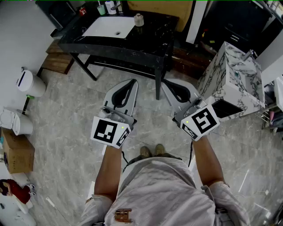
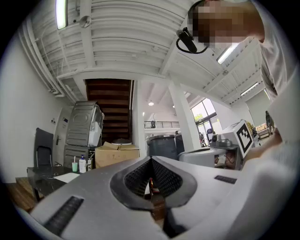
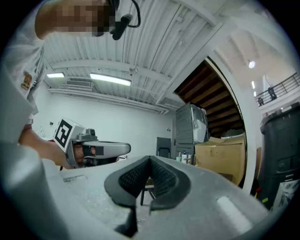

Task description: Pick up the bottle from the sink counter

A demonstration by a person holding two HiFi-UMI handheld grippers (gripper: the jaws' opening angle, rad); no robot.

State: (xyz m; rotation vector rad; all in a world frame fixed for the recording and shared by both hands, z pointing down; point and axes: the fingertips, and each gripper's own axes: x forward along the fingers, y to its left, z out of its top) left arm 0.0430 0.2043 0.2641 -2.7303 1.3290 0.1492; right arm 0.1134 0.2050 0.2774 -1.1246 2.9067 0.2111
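Warehouse-like hall: sink counter (image 1: 148,35), cardboard boxes (image 2: 117,153), staircase (image 2: 108,101).

A small, pale, capped bottle (image 1: 138,19) stands upright on the black sink counter (image 1: 150,37). It sits at three o'clock of the white basin (image 1: 108,27), just beside its rim.

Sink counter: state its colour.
The sink counter is black; the head view shows it best.

Sink counter (image 1: 146,42) far ahead; basin (image 1: 108,26) in its left part, bottle (image 1: 139,19) on the counter just right of the basin, cup (image 1: 101,9) and pump dispenser (image 1: 110,6) behind the basin. Left gripper (image 1: 128,84) and right gripper (image 1: 170,86) side by side before the counter. Second sink cabinet (image 1: 230,79) to the right; bin (image 1: 30,83) and cardboard box (image 1: 17,154) on the floor to the left.
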